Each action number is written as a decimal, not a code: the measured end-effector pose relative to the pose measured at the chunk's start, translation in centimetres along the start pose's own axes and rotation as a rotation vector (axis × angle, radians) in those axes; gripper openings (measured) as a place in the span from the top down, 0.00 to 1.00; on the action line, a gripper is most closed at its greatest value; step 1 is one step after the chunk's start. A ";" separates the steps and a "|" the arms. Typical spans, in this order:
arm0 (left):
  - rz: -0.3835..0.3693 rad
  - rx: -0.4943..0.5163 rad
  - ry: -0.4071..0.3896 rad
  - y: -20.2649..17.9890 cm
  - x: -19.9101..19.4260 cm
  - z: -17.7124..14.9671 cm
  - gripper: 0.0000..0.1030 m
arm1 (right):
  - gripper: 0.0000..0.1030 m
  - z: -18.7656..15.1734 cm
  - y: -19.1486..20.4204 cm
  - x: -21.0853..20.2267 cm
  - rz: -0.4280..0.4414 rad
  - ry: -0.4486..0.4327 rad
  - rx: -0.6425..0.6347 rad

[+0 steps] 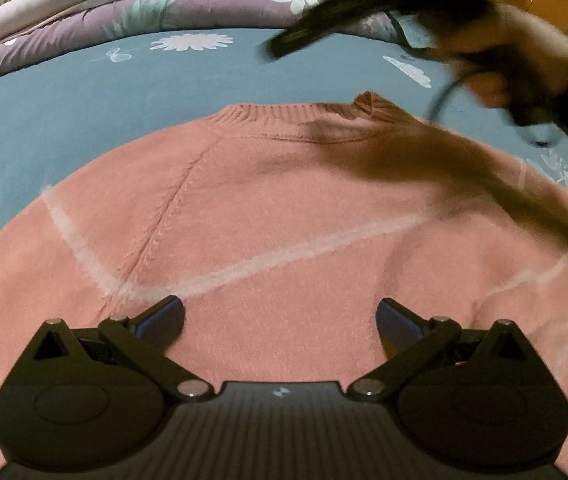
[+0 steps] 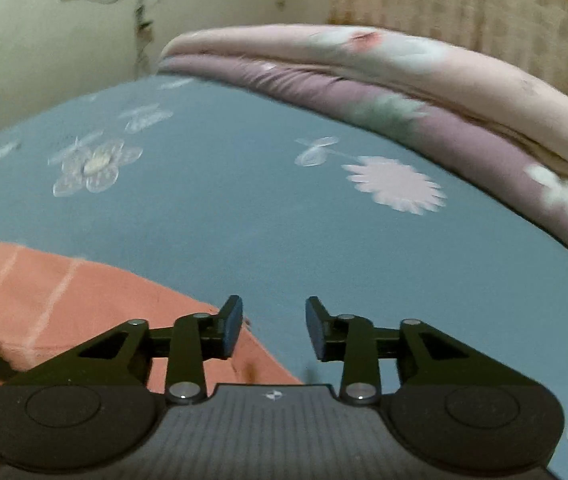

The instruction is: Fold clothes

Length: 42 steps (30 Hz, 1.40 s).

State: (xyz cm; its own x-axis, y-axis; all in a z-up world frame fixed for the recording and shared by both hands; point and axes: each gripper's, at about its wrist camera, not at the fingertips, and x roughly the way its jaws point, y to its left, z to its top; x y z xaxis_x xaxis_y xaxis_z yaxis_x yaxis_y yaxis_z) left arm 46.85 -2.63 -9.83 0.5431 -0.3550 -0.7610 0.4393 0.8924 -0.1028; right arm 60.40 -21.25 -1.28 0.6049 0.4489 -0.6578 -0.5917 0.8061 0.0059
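A pink knitted sweater (image 1: 268, 208) with thin white stripes lies flat on the blue bedsheet (image 1: 84, 92), its ribbed collar at the far side. My left gripper (image 1: 280, 320) hovers low over the sweater's body, jaws wide open, nothing between them. The right gripper (image 1: 284, 42) shows as a dark blur above the collar, held by a hand (image 1: 496, 64), and casts a shadow across the sweater. In the right wrist view my right gripper (image 2: 274, 328) is open and empty over the blue sheet (image 2: 244, 208). An edge of the sweater (image 2: 64, 292) lies at its lower left.
A folded quilt (image 1: 124, 12), purple and pale pink with flowers, runs along the far side of the bed (image 2: 424, 92). A pale wall (image 2: 24, 40) and a curtain (image 2: 464, 4) stand behind it. A cable (image 1: 444, 92) hangs from the right gripper.
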 end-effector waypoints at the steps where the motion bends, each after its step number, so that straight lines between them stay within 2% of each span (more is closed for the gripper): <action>1: -0.003 -0.003 -0.002 0.1 0.1 0.1 0.01 | 0.56 -0.8 -0.9 -1.4 -0.006 0.014 0.033; 4: -0.002 -0.004 -0.004 0.0 0.2 0.2 0.01 | 0.56 -3.9 -2.8 -4.1 -0.035 0.077 0.115; 9: 0.009 0.008 0.001 -0.1 0.6 0.4 0.01 | 0.56 -9.5 -4.7 -3.7 -0.046 0.168 0.266; 12: 0.012 0.011 0.002 -0.2 0.5 0.3 0.01 | 0.57 -10.6 -5.7 -2.8 -0.068 0.111 0.343; 14: 0.014 0.013 0.002 -0.3 0.4 0.3 0.01 | 0.57 -10.0 -6.4 -2.8 -0.091 0.073 0.396; 15: 0.014 0.012 0.002 -0.3 0.4 0.3 0.01 | 0.57 -9.4 -6.4 -3.0 -0.104 0.047 0.391; 17: 0.013 0.012 0.001 -0.3 0.4 0.3 0.01 | 0.57 -8.0 -5.9 -3.8 -0.137 -0.004 0.296; 22: 0.011 0.012 -0.004 -0.3 0.6 0.3 0.01 | 0.57 -7.5 -7.1 -3.3 -0.199 0.113 0.127; 26: 0.010 0.014 -0.008 -0.2 0.6 0.2 0.01 | 0.56 -10.4 -8.0 -3.0 -0.112 0.194 0.149; 28: 0.014 0.017 -0.006 -0.2 0.7 0.3 0.01 | 0.56 -11.2 -7.5 -3.1 -0.115 0.159 0.153; 29: 0.016 0.018 -0.006 -0.3 0.7 0.3 0.01 | 0.60 -11.3 -7.3 -3.1 -0.123 0.154 0.153; 32: 0.020 0.019 -0.003 -0.3 0.8 0.4 0.01 | 0.86 -11.0 -5.8 -3.1 -0.170 0.146 0.107; 35: 0.028 0.014 0.004 -0.5 0.9 0.6 0.01 | 0.87 -10.1 -4.2 -2.4 -0.296 0.138 0.008; 38: 0.040 0.021 0.008 -0.7 1.0 0.7 0.01 | 0.87 -9.4 -5.9 -1.6 -0.301 0.130 0.118; 42: 0.031 0.016 0.000 -0.6 0.9 0.6 0.01 | 0.79 -7.6 -4.7 -3.6 -0.288 0.098 0.153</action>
State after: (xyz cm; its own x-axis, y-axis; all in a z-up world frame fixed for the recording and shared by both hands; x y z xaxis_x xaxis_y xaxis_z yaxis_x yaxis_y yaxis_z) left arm 47.54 -3.62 -10.12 0.5562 -0.3274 -0.7639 0.4337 0.8984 -0.0692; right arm 56.99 -29.58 -4.70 0.6767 0.1610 -0.7184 -0.3124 0.9464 -0.0823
